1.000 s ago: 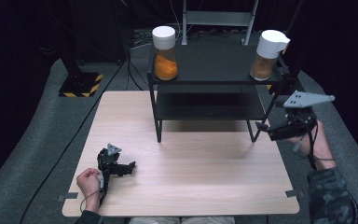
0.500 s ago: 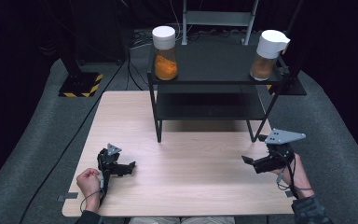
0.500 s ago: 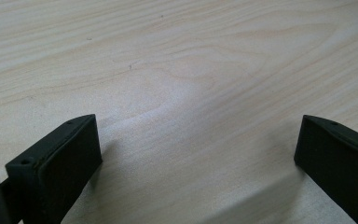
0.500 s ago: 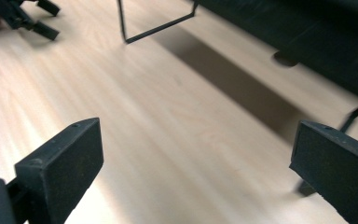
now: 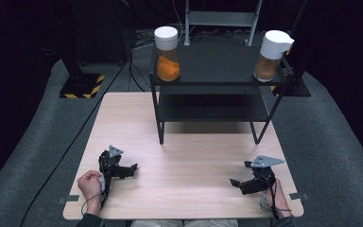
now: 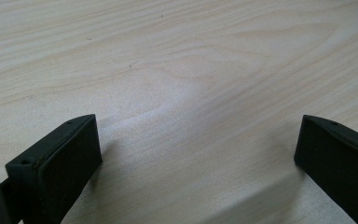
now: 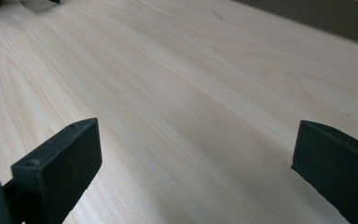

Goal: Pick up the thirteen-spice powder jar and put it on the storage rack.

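Two jars with white lids and orange-brown contents stand on the top of a black two-tier shelf (image 5: 217, 66): the left jar (image 5: 166, 54) near its left end, the right jar (image 5: 270, 57) at its right corner. My left gripper (image 5: 131, 171) rests on the wooden table (image 5: 189, 156) at the front left, open and holding nothing. In the left gripper view its jaws (image 6: 198, 140) stand wide apart over bare wood. My right gripper (image 5: 237, 186) sits low at the front right, pointing left. It is also open (image 7: 196, 144), with only table between its jaws.
The shelf stands on thin black legs at the table's far edge, with a dark lower tier. Grey floor surrounds the table. A black-and-yellow striped base (image 5: 81, 86) and cables lie on the floor at the back left.
My right gripper has come down and inward from beside the shelf's right leg to the table's front right. The left gripper has stayed put.
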